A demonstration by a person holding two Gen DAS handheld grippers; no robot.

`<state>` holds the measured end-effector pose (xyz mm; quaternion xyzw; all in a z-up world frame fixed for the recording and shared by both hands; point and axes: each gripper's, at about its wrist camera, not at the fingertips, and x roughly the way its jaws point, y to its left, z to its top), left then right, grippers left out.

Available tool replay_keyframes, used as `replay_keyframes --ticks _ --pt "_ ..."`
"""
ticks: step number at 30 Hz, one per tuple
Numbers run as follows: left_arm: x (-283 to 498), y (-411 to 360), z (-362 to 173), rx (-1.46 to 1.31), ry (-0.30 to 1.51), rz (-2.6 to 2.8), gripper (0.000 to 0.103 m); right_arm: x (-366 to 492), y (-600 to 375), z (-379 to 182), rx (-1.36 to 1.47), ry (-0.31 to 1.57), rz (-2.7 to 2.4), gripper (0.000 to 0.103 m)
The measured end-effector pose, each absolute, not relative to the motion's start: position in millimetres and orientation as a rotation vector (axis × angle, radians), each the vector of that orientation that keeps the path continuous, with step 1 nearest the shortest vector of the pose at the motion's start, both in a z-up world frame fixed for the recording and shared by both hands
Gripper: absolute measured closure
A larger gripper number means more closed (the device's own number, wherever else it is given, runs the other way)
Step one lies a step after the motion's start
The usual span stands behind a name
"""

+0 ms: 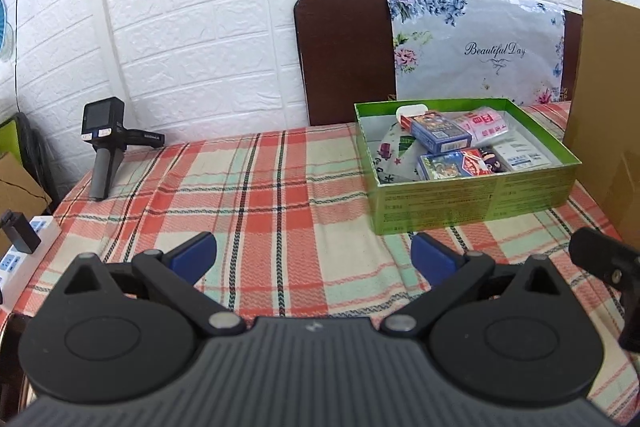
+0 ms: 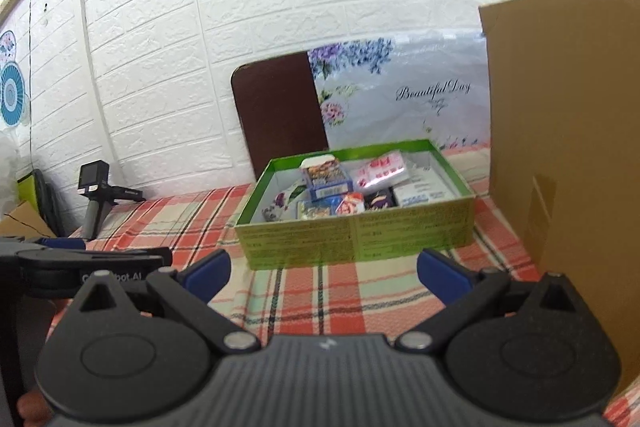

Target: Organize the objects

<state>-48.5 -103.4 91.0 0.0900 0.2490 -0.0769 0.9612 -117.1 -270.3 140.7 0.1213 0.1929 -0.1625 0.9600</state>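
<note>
The left gripper (image 1: pixel 314 255) is held with its jaws spread wide and nothing between them, low over the plaid-covered table (image 1: pixel 260 195). The right gripper (image 2: pixel 323 269) is likewise held wide open and empty. Ahead of both, the green box (image 1: pixel 472 201) stands on the cloth, and the card packs (image 1: pixel 440 135) and sachets are already gathered inside it. No loose item is seen on the cloth nearby, so the sorting is judged close to finished. Should anything remain, it would have to be located first; otherwise a withdrawal is called for.
</note>
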Motion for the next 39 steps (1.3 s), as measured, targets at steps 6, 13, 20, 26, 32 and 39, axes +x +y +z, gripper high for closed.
replay_keyframes --ticks 6,13,20,26,32,39 --pt "-48 -104 92 0.174 0.498 -0.142 0.000 -114 -265 141 0.222 0.381 -0.334 0.000" --pt "-45 -111 88 0.207 0.504 -0.135 0.000 -107 -268 134 0.230 0.391 -0.343 0.000" --pt "-38 -110 86 0.211 0.526 -0.117 0.000 -101 -274 128 0.253 0.393 -0.349 0.000" --pt "-34 -112 83 0.219 0.545 -0.101 0.000 -100 -275 125 0.257 0.395 -0.358 0.000" --pt "-33 -114 81 0.230 0.560 -0.102 0.000 -98 -275 122 0.266 0.403 -0.361 0.000" --pt "-31 -116 79 0.233 0.574 -0.097 0.000 -98 -276 120 0.281 0.408 -0.371 0.000"
